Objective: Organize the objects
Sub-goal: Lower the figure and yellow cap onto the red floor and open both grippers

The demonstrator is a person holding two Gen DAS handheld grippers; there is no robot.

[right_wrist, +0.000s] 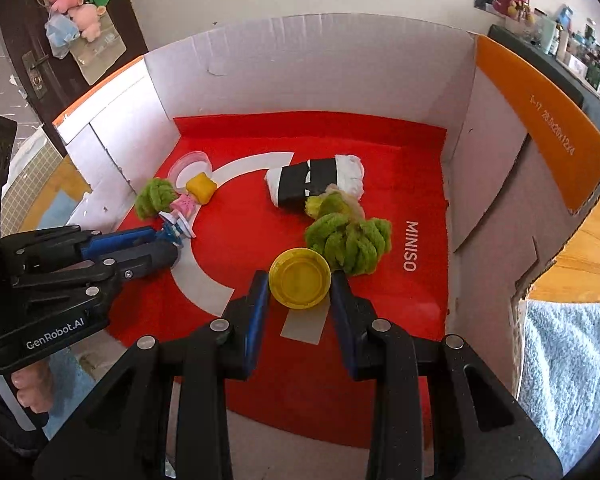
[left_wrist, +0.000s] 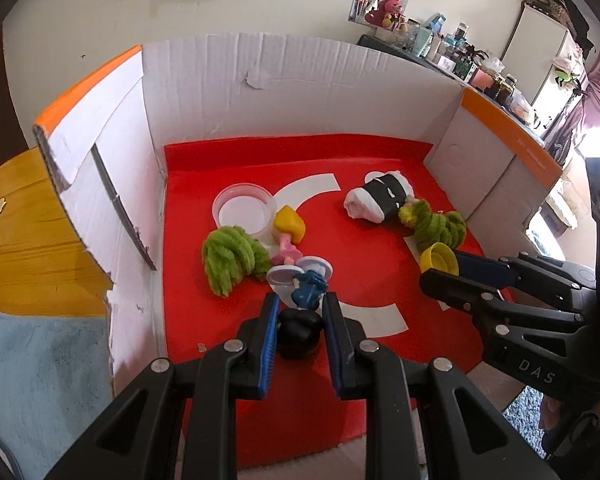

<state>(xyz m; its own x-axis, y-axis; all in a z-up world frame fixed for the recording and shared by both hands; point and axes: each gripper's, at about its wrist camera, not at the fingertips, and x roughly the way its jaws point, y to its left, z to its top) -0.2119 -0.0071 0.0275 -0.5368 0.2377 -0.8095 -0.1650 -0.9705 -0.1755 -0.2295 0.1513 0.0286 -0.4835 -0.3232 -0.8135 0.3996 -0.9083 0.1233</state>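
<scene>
Both grippers reach into a white cardboard box (left_wrist: 260,92) with a red floor (right_wrist: 400,300). My left gripper (left_wrist: 300,308) is shut on a small black and blue figurine (left_wrist: 302,320), seen from the side in the right wrist view (right_wrist: 168,236). My right gripper (right_wrist: 300,284) is shut on a yellow cap (right_wrist: 300,278), which also shows in the left wrist view (left_wrist: 440,262). A green yarn bundle (right_wrist: 348,240) lies just beyond the cap. A white roll with a black band (right_wrist: 316,182) lies behind it.
At the left of the box lie another green yarn bundle (left_wrist: 232,258), a yellow block (left_wrist: 288,224), a pink piece (left_wrist: 286,254), a clear round lid (left_wrist: 244,210) and a white disc (left_wrist: 286,276). The box walls (right_wrist: 496,152) stand on three sides. A wooden surface (left_wrist: 24,236) lies outside.
</scene>
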